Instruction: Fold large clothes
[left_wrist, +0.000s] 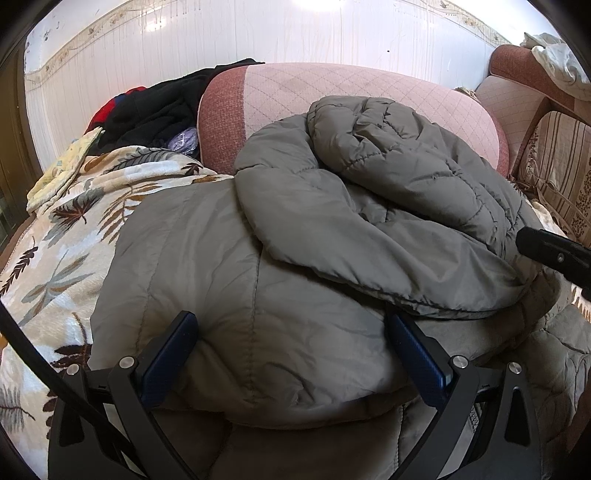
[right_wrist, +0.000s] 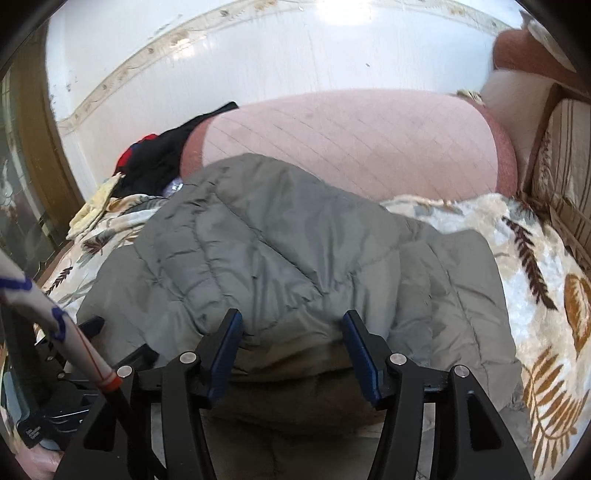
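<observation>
Grey quilted puffer jacket (left_wrist: 332, 229) is lying bunched on a leaf-print plush blanket (left_wrist: 62, 236), just ahead of and between both pairs of fingers. Left wrist view is showing what the right is not: a rolled, stitched sleeve or hood heaped on top beyond the fingers, plus the black tip of the right gripper (left_wrist: 554, 254) poking in at the far right edge against the jacket. Left gripper (left_wrist: 291, 325) fingers are spread wide, blue ribbed pads straddling a smooth puffy fold; whether they are pressing it I cannot tell. Right wrist view is showing the jacket flatter, a folded edge sitting between the right gripper (right_wrist: 291, 325) fingers, which are standing apart with no visible pinch, and a white cord-wrapped handle (right_wrist: 55, 314) left of the fingers. Beyond the fingers a pink diamond-quilted sofa back (right_wrist: 351, 140) is rounding up, dark clothes (left_wrist: 159, 110) piled at its left.
</observation>
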